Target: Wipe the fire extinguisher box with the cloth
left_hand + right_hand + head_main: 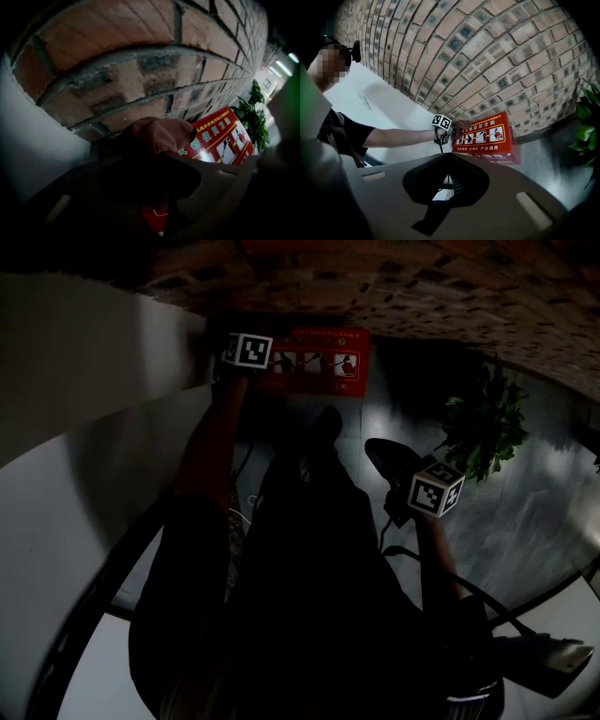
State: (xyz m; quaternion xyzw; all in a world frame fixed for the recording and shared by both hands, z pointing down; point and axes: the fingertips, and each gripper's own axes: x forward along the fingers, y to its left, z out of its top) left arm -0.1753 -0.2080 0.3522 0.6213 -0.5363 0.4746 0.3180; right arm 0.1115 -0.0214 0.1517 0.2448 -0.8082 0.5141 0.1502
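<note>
White wall (379, 108) at far left, brick wall (140, 61) beside it. Left gripper (152, 157), arm outstretched, jaws closed on a reddish cloth (159, 133). The cloth lies against the upper left corner of the red box (485, 136), which stands on the floor (525, 502) at the foot of the brick wall. Right gripper (447, 164) is held well back from the box, jaws drawn together on nothing. Plant (487, 423) at right, apart from the box.

Building lobby: brick wall (487, 56), fire extinguisher box (485, 136), potted plant (487, 427).
</note>
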